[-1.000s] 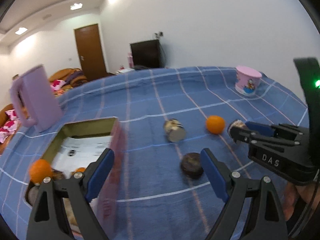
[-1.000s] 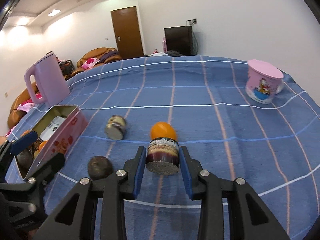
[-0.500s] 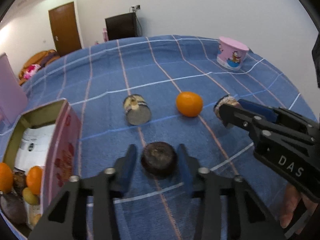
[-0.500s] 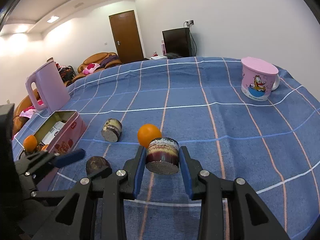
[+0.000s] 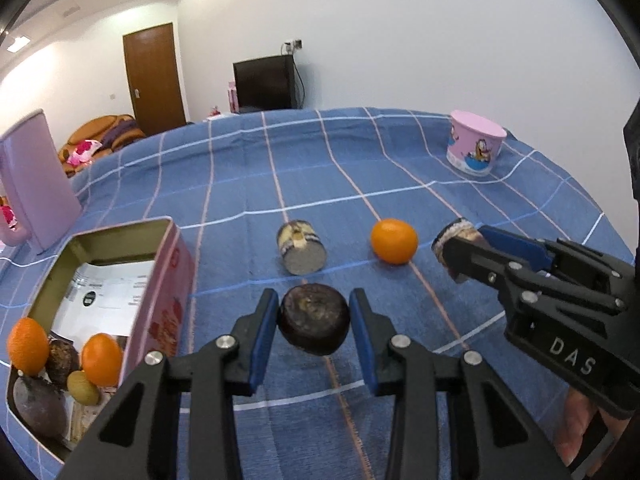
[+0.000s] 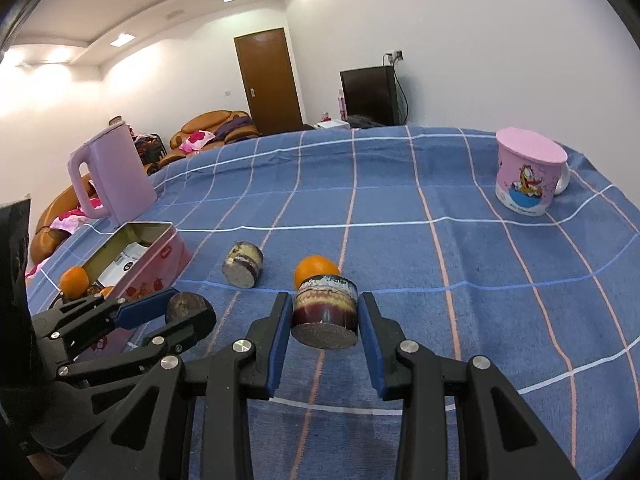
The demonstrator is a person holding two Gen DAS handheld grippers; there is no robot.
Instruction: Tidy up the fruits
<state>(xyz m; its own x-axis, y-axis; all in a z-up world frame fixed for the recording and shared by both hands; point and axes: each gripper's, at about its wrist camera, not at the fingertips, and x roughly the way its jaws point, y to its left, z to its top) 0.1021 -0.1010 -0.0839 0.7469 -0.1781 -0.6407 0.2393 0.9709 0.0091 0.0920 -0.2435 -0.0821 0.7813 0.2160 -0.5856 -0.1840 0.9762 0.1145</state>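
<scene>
We have both grippers loaded: the left gripper (image 5: 314, 322) is clenched on a dark round fruit (image 5: 314, 324), its blue pads pressed to either flank, and the right gripper (image 6: 324, 320) is grasping a short cut fruit section (image 6: 325, 310) with banded purple and cream skin. The open tin (image 5: 168, 264) with oranges and dark fruit in its near end lies left of the left jaws, so we judge the step to be carrying both pieces there. To do it well, we should keep the squeeze even, clear the tin's wall before lowering, and go one gripper at a time. The section's short axis points back toward the right camera, flat cut face toward us; the dark fruit looks squat, its broad face toward the left camera.
</scene>
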